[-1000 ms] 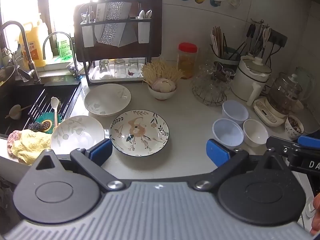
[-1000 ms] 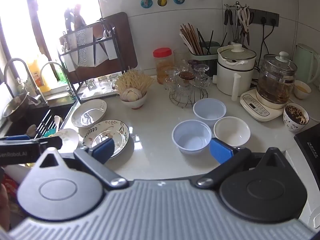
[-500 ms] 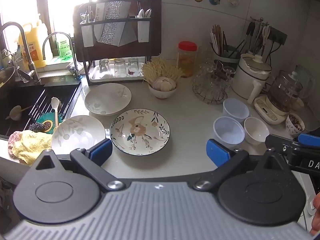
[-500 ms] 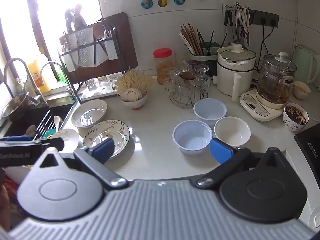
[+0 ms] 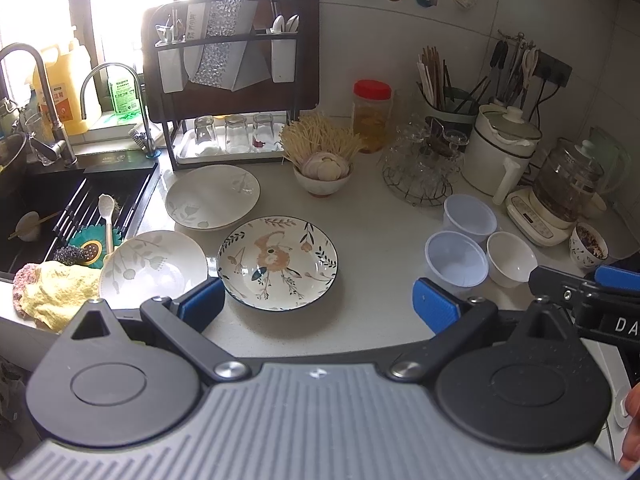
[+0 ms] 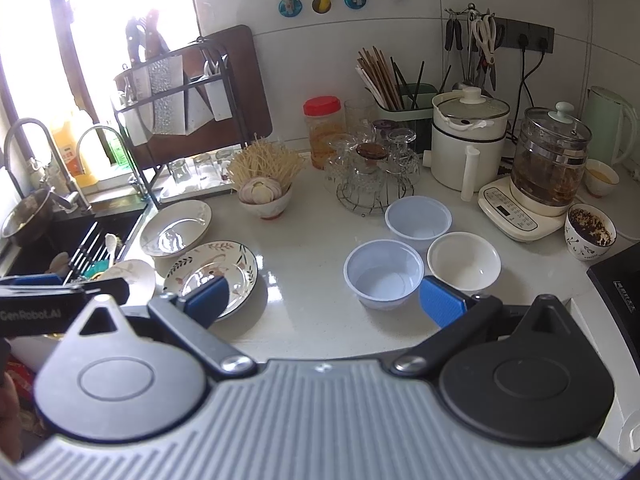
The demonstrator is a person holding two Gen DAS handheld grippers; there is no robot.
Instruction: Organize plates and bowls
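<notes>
Three plates lie on the white counter: a flowered plate (image 5: 277,262) in the middle, a pale leaf-print plate (image 5: 154,266) at its left and another pale plate (image 5: 212,196) behind. Two light-blue bowls (image 5: 457,262) (image 5: 470,216) and a white bowl (image 5: 512,258) sit to the right. My left gripper (image 5: 318,304) is open and empty, hovering in front of the flowered plate. My right gripper (image 6: 322,300) is open and empty, in front of the near blue bowl (image 6: 383,274), white bowl (image 6: 464,261) and flowered plate (image 6: 212,272).
A black sink (image 5: 48,216) with a spoon and sponge lies at the left, with a yellow cloth (image 5: 56,292) at its edge. A dish rack (image 5: 232,80), garlic bowl (image 5: 323,176), glass stand (image 5: 418,168), cooker (image 5: 502,148) and kettle (image 5: 566,188) line the back.
Both grippers have drifted only slightly; the view has barely shifted. No dish has moved.
</notes>
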